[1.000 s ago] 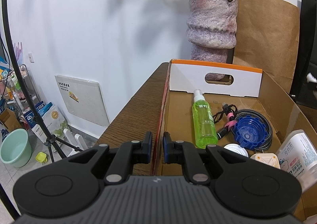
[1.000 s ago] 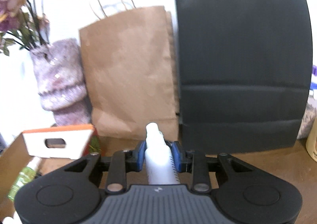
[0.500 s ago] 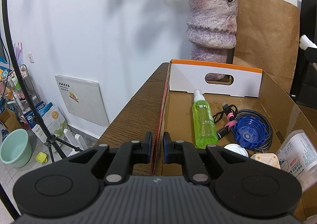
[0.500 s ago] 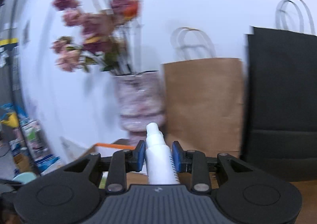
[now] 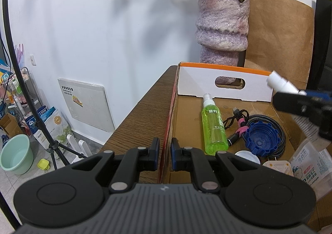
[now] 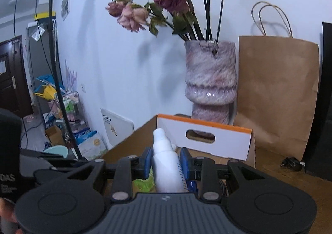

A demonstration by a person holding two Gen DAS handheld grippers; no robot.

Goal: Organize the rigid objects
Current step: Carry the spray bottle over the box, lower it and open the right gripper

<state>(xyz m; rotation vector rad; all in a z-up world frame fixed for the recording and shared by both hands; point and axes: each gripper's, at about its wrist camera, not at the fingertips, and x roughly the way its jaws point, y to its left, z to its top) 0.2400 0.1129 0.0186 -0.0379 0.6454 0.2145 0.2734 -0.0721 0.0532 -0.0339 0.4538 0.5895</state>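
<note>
An open cardboard box (image 5: 226, 80) with a white, orange-edged end wall sits on the wooden table (image 5: 141, 113). My left gripper (image 5: 165, 151) is shut on the box's red-edged left wall. Inside lie a green spray bottle (image 5: 213, 126), a blue cap (image 5: 261, 140), a coiled cable (image 5: 238, 115) and white pouches. My right gripper (image 6: 166, 155) is shut on a white bottle (image 6: 166, 163), nozzle forward, and hovers above the box (image 6: 207, 130). In the left wrist view the right gripper (image 5: 298, 97) and the white bottle (image 5: 282, 84) reach in from the right, over the box's far end.
A purple vase (image 5: 222, 24) with dried roses stands just behind the box. A brown paper bag (image 5: 280, 37) and a black bag (image 6: 325, 109) lean on the wall. A small black item (image 6: 290, 163) lies on the table. A tripod (image 5: 27, 99) stands on the floor, left.
My right gripper swung left with the white bottle, from facing the bags to above the box, and came into the left wrist view. The left gripper kept still.
</note>
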